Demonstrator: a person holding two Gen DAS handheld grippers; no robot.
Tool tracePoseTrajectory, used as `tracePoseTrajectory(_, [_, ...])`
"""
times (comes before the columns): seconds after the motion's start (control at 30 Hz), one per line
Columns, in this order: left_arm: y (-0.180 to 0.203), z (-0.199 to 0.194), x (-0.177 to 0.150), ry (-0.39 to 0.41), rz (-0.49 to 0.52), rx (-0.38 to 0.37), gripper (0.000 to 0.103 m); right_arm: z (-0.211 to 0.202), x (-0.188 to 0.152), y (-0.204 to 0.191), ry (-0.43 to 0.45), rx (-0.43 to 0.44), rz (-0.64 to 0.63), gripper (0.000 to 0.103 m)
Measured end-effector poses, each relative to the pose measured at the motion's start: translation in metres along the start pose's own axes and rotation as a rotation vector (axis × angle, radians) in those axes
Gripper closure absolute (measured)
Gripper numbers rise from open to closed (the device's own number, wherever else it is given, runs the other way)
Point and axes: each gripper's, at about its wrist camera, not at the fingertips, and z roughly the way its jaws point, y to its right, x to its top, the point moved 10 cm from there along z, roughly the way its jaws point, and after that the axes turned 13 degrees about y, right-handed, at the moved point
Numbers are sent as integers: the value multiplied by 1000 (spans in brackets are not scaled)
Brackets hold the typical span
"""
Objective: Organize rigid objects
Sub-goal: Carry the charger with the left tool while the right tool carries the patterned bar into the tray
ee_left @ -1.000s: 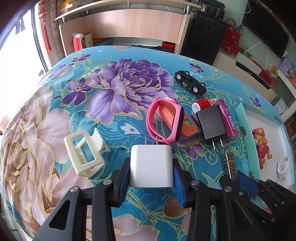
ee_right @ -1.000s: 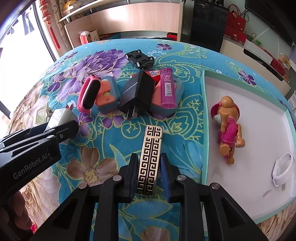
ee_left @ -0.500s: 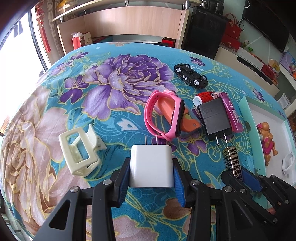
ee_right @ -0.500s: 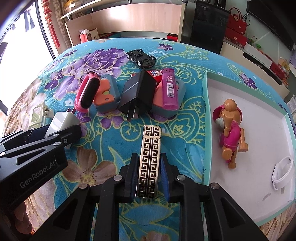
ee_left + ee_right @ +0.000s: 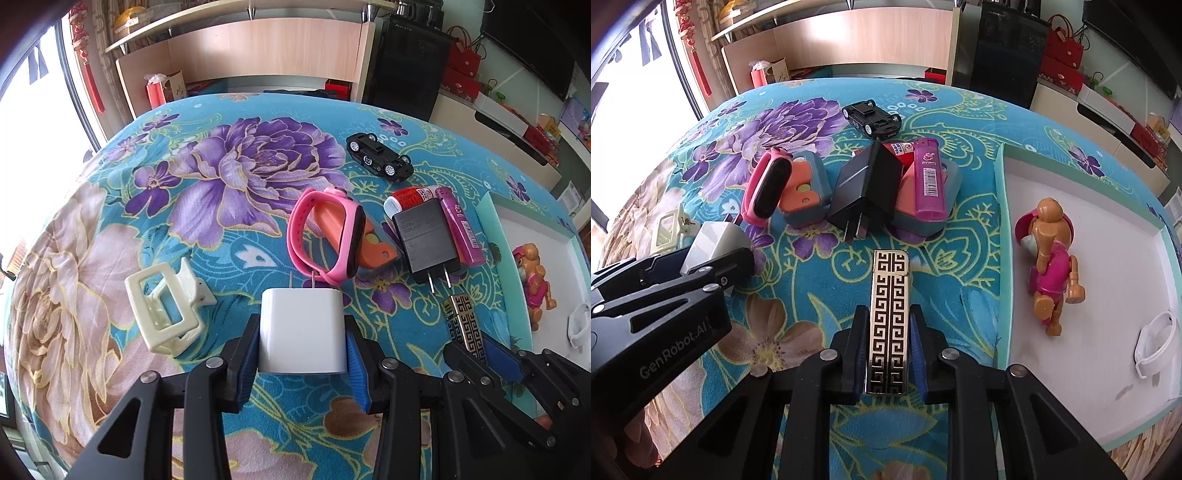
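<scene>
My left gripper (image 5: 303, 345) is shut on a white plug charger (image 5: 303, 328), its two prongs pointing away from me. My right gripper (image 5: 888, 341) is shut on a slim gold lighter with a black key pattern (image 5: 889, 314); that lighter (image 5: 463, 325) also shows at the right of the left wrist view. On the floral cloth lie a pink watch (image 5: 325, 236), a black charger (image 5: 426, 238), a purple lighter (image 5: 460, 227), a black toy car (image 5: 378, 157) and a cream clip (image 5: 166, 314). The white tray (image 5: 1108, 369) at the right holds a toy pup figure (image 5: 1051, 258).
A white band (image 5: 1156, 343) lies in the tray's near right corner. An orange and blue case (image 5: 805, 192) sits behind the watch. A red tube (image 5: 408, 197) lies by the black charger. Shelves and a dark cabinet (image 5: 406, 55) stand beyond the table.
Both views have shifted only slightly; the chargers, lighters and toys lie where they did. Each gripper keeps its hold.
</scene>
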Motion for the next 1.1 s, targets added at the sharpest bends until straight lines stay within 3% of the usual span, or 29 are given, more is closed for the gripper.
tracePoseTrajectory(0.47, [13, -12, 11, 44, 44, 6, 58, -13, 8, 6, 32, 30, 48, 82])
tracePoseTrajectory(0.7, [21, -21, 18, 72, 62, -5, 58, -31, 21, 22, 104, 41, 113, 82])
tracePoseTrajectory(0.9, [32, -26, 24, 82, 93, -10, 58, -42, 24, 49, 146, 11, 177, 82])
tracePoseTrajectory(1.1, [64, -29, 26, 80, 153, -53, 58, -50, 21, 102, 167, -91, 271, 82])
